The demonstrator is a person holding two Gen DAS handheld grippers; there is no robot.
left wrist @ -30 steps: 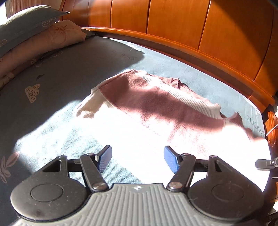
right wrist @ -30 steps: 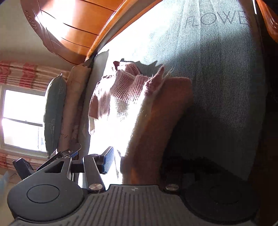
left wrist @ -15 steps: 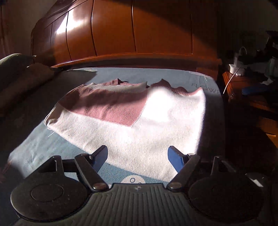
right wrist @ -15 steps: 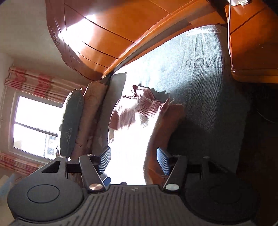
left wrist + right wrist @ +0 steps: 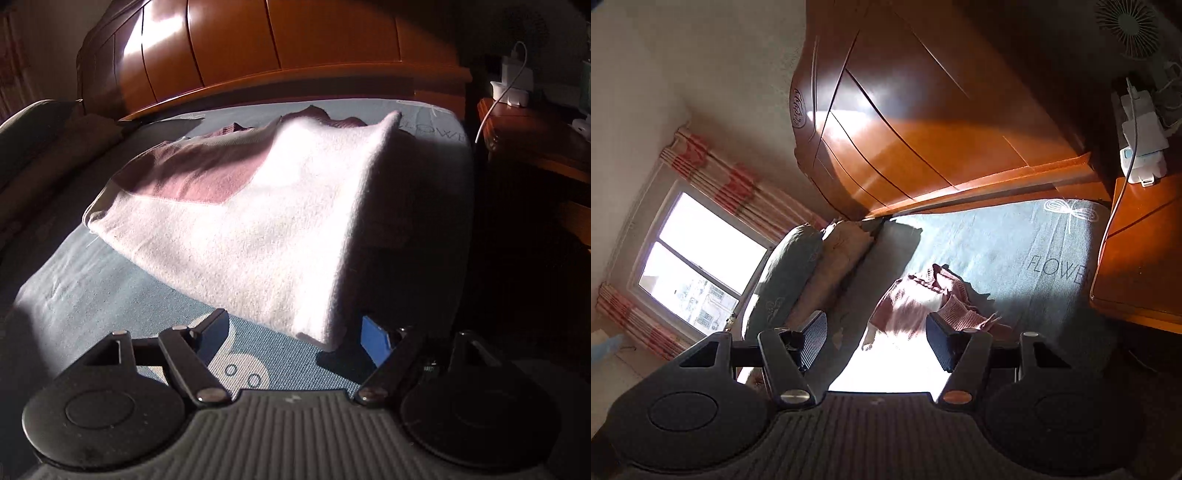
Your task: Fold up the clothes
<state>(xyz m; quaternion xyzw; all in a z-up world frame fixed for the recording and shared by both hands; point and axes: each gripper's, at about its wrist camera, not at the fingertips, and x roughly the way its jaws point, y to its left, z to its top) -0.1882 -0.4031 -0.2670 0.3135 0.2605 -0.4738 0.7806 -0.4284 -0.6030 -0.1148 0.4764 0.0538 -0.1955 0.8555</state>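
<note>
Sweaters: 1, a pink-and-cream sweater [image 5: 266,221] spread on the bed, seen too from the right wrist [image 5: 916,306].
Beds: 1, the bed [image 5: 110,288] under a blue-grey sheet.
Headboards: 1, an orange wooden headboard [image 5: 923,140].
Pillows: 2, a grey-green pillow [image 5: 783,277] and a tan pillow [image 5: 834,266], side by side.
Windows: 1, a bright window [image 5: 698,262].
Nightstands: 1, a wooden nightstand [image 5: 1145,251].
Fans: 1, a small fan [image 5: 1130,26], top right.
Hand-held grippers: 2, the left hand-held gripper [image 5: 295,332] and the right hand-held gripper [image 5: 877,339].

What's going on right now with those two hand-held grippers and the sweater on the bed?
Left hand-held gripper open, empty. Right hand-held gripper open, empty. Pink-and-cream knitted sweater lies partly folded on grey-blue bedsheet, one edge near left gripper's blue finger. Nothing in the way.
</note>
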